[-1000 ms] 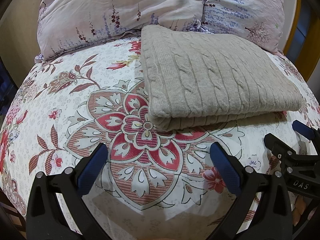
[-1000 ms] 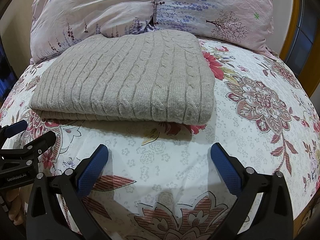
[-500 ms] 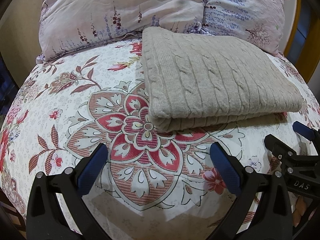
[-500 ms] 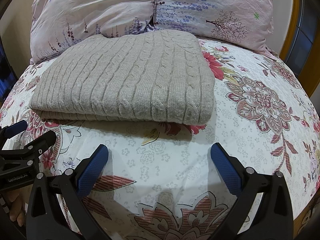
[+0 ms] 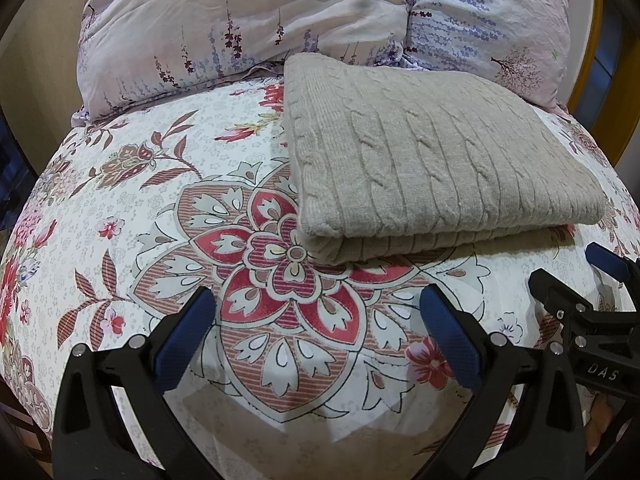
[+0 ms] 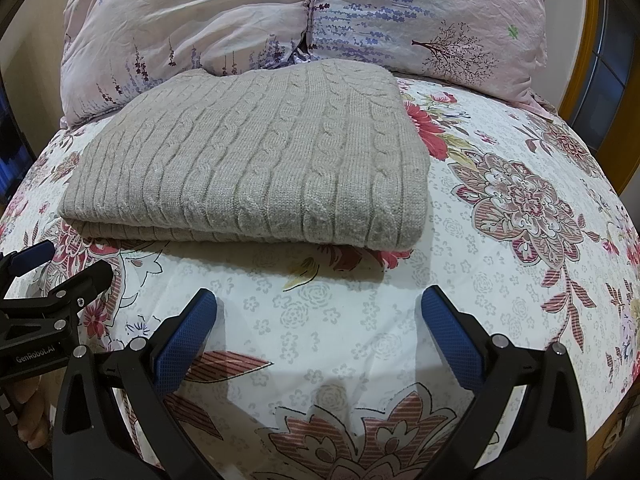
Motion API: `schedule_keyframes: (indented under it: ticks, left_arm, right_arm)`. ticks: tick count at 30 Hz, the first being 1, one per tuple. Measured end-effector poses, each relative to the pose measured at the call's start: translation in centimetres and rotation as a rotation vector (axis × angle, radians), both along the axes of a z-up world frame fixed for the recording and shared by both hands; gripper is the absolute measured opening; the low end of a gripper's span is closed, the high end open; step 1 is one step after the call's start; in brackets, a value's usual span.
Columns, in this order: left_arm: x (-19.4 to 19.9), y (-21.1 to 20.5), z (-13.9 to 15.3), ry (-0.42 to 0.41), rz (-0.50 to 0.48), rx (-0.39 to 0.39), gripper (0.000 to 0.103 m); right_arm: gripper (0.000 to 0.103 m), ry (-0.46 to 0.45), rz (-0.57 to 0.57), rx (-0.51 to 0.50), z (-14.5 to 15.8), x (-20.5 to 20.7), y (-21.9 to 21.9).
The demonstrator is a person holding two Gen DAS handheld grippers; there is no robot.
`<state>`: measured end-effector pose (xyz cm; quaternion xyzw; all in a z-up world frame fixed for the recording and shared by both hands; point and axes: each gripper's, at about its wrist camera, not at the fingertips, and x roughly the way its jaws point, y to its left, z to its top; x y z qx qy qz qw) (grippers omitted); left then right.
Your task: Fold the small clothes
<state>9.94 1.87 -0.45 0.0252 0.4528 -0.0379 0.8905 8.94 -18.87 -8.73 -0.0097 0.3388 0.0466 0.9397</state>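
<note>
The sweater (image 6: 256, 160) lies folded on the bed (image 6: 500, 280) near the pillows (image 6: 400, 16), apparently finished. Left gripper (image 5: 318, 312) and right gripper (image 6: 319, 312) hover just short of it, jaws wide, holding nothing.

My two wrist cameras sit low, side by side, facing the pillows (image 5: 280, 20); both share the folded sweater (image 6: 256, 168).
</note>
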Motion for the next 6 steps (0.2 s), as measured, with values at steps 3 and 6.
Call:
schedule_keyframes:
  ticks: [3,6]
  left_arm:
    - [0.02,0.01,-0.01,0.0,0.0,0.0,0.101]
    - [-0.06,-0.03,0.0,0.001,0.001,0.0,0.101]
  right_arm:
    - [0.102,0.0,0.0,0.0,-0.01,0.0,-0.01]
    - [0.102,0.0,0.0,0.0,-0.01,0.0,-0.02]
